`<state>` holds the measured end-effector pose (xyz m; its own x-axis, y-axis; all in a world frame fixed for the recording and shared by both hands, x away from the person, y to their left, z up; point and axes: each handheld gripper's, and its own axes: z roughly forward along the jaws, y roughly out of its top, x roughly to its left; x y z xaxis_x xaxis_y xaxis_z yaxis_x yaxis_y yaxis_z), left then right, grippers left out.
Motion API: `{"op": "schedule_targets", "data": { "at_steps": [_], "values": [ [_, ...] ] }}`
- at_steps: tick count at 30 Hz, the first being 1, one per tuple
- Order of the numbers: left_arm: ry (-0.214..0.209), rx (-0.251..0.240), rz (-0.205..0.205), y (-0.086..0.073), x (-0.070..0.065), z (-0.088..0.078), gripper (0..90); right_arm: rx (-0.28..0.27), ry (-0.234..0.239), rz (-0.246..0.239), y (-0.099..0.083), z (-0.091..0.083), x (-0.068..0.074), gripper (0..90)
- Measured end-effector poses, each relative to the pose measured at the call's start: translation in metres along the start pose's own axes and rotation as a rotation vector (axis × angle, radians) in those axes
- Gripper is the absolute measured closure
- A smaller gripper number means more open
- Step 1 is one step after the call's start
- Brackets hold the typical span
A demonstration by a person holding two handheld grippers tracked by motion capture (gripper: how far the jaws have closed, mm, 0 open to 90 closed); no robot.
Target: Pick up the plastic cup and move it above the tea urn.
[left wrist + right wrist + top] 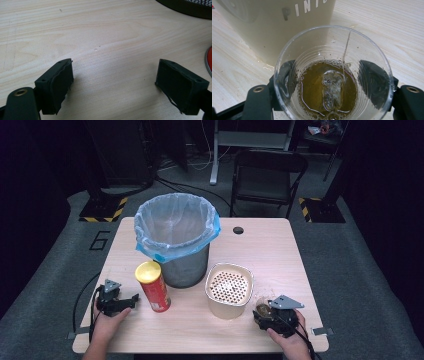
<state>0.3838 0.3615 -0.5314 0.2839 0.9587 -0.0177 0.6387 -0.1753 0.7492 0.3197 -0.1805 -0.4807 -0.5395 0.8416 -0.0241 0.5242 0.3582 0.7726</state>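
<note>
A clear plastic cup (367, 45) holding brown tea and a tea bag (332, 88) stands on the wooden table (270, 255), close beside a cream container (228, 292) with a perforated top. My right gripper (328, 67) has one jaw on each side of the cup, and the pads sit against its wall. From above, the cup (261, 308) is in front of the right gripper (262, 314) at the table's front right. My left gripper (133, 300) lies open at the front left with bare wood between its jaws (115, 82). It points toward a red can (152, 287) with a yellow lid.
A mesh bin (182, 265) lined with a blue bag stands at the table's centre back, just behind the can. The bin's base (190, 7) and the can's edge (209, 60) show in the left gripper view. A folding chair (267, 175) stands beyond the table.
</note>
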Motion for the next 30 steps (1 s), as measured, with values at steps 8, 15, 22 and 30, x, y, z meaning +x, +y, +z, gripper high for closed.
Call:
{"op": "schedule_targets", "data": {
  "at_steps": [8, 15, 22, 30],
  "values": [
    [0.0, 0.0, 0.0, 0.0, 0.0, 0.0, 14.1, -0.007, 0.029, -0.015, -0.001, 0.0, -0.002, 33.5],
    [0.0, 0.0, 0.0, 0.0, 0.0, 0.0, 14.1, 0.011, 0.059, -0.051, 0.001, -0.001, -0.007, 34.8],
    [0.0, 0.0, 0.0, 0.0, 0.0, 0.0, 14.1, 0.047, 0.125, -0.077, 0.008, 0.0, -0.016, 35.2],
    [-0.002, 0.0, 0.001, 0.0, 0.0, 0.0, 14.1, 0.064, 0.14, -0.116, 0.021, 0.0, -0.029, 35.4]
  ]
}}
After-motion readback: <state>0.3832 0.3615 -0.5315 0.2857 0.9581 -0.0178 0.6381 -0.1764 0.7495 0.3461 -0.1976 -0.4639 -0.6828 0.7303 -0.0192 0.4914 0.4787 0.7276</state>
